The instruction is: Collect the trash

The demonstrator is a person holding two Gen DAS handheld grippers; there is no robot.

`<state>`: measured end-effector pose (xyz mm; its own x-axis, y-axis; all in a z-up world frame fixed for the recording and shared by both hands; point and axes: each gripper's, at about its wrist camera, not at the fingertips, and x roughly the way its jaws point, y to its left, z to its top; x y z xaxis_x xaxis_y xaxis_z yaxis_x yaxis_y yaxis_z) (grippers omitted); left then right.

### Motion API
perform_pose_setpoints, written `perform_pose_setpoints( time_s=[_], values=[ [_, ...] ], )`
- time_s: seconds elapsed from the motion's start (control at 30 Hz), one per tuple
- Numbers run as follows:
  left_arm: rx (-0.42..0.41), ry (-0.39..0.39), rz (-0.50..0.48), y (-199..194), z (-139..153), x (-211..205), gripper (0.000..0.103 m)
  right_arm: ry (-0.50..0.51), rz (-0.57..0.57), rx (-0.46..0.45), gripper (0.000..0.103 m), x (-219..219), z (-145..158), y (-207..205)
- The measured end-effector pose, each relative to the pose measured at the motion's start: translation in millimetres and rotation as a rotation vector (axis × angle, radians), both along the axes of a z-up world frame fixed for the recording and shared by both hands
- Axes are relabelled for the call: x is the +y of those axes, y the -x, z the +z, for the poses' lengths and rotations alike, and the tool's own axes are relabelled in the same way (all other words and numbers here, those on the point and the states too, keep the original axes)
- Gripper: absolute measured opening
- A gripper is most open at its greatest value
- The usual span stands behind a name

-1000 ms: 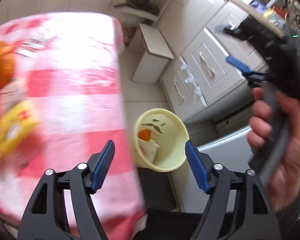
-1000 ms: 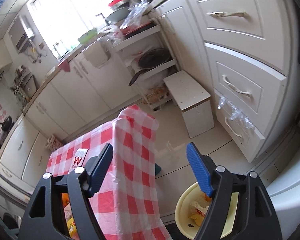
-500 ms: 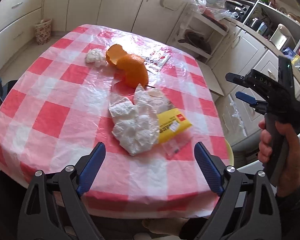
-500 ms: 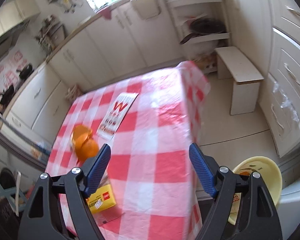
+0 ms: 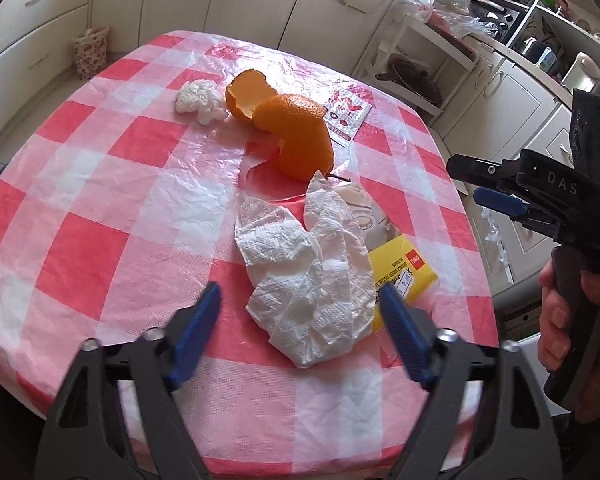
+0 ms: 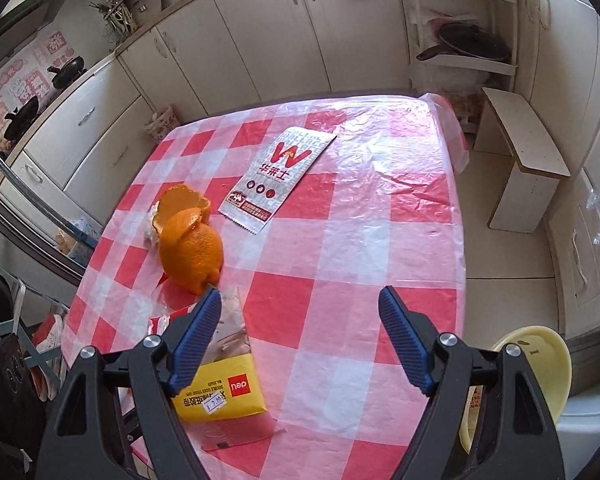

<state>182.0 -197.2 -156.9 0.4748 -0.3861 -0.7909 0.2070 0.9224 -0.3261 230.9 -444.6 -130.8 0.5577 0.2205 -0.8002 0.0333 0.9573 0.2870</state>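
My left fingers [image 5: 300, 332], just narrowing, frame the tissue [image 5: 308, 276] ungrasped; right fingers [image 6: 300, 340] hang released. Orange peel [image 5: 288, 132], wrapper [image 6: 278, 178], yellow packet [image 6: 220, 392] remain uncollected; bin [image 6: 536, 376] holds some.

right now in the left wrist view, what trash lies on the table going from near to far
crumpled white paper towel → orange peel → small white tissue wad. The yellow packet overlaps the towel and the printed wrapper sits level with the peel, so both are left out.
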Motion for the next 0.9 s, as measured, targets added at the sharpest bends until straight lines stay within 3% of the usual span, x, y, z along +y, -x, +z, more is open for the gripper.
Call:
perform_pose_setpoints(
  time_s=[0.17,0.27,0.6,0.8,0.87,0.9],
  values=[
    [0.034,0.035,0.0,-3.6,-5.9,14.8,0.024,0.023,0.039,0.041,0.078,11.3,-9.7,-2.8],
    [0.03,0.047,0.01,-3.5,-4.4,24.6,0.017,0.038,0.059,0.068,0.078,16.9,-16.6,-3.7],
    [-0.009,0.048,0.077,0.8,13.4,66.6,0.012,0.115,0.193,0.163,0.078,52.0,-42.0,-1.4],
    [0.001,0.053,0.129,4.1,11.8,89.1,0.012,0.182,0.25,0.141,0.081,76.5,-45.3,2.3],
    [0.0,0.055,0.134,5.1,11.8,91.6,0.012,0.212,0.266,0.125,0.072,83.7,-45.2,3.7],
    [0.001,0.057,0.136,4.9,11.7,92.5,0.012,0.227,0.273,0.117,0.06,86.2,-44.5,5.1]
  ],
)
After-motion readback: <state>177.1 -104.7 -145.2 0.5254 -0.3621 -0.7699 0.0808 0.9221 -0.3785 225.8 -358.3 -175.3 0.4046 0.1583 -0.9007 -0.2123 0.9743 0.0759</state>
